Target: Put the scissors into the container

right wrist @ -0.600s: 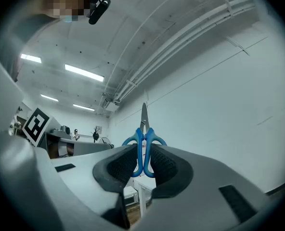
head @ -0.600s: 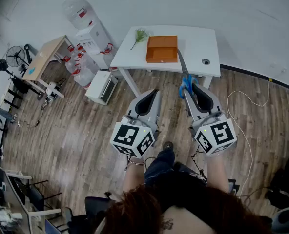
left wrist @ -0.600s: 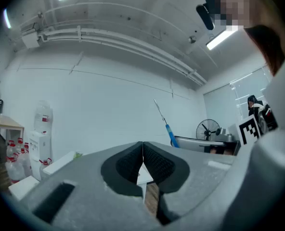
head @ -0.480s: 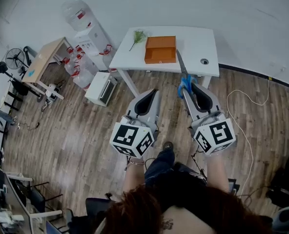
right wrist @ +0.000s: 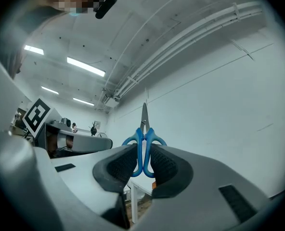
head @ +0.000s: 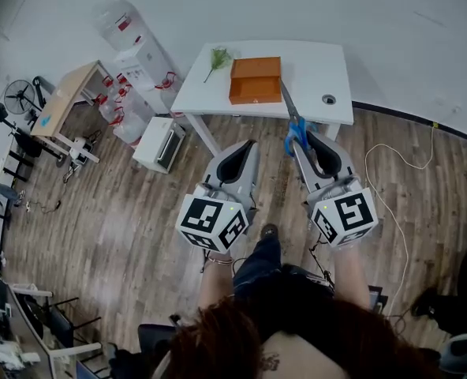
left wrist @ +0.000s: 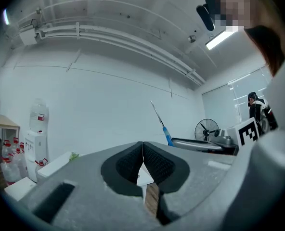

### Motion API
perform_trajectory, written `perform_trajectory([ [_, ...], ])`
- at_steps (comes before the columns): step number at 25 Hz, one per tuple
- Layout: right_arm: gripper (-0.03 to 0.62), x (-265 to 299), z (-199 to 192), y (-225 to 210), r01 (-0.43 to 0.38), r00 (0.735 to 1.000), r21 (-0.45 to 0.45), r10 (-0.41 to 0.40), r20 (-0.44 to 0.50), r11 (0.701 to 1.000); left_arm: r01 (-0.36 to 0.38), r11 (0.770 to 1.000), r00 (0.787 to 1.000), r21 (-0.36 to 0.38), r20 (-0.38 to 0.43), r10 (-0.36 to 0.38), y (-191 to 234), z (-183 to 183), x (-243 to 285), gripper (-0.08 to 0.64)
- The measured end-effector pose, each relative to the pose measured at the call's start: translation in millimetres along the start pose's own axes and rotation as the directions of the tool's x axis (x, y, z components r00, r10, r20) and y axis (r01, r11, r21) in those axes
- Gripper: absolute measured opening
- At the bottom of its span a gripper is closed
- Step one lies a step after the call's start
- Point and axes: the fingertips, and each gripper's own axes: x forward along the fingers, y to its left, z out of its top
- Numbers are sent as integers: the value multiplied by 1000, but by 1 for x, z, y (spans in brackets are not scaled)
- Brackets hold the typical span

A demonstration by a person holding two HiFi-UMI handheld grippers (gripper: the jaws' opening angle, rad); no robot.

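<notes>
No legible text
I read no words or numbers; the water bottle label is too small.

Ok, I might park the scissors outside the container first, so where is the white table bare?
The widest bare patch on the white table lies between the orange container and the right edge, behind the round hole. A smaller one sits front-left, in front of the green sprig. The sprig-and-container side is crowded.

Container on the table, sprig to its left — scissors seemingly before it.
</notes>
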Motion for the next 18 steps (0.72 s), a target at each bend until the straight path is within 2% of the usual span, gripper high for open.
perform_trajectory([
  [11,81,67,-17,-31,-4,1000,3,4,-8,1000,18,1000,1000,-5,-8,-18,57,-3,55,17],
  [18,80,112,-24,-50,26,999,-8,-26,-22,1000,39,999,999,-17,-3,-40,96,-2,86,17],
])
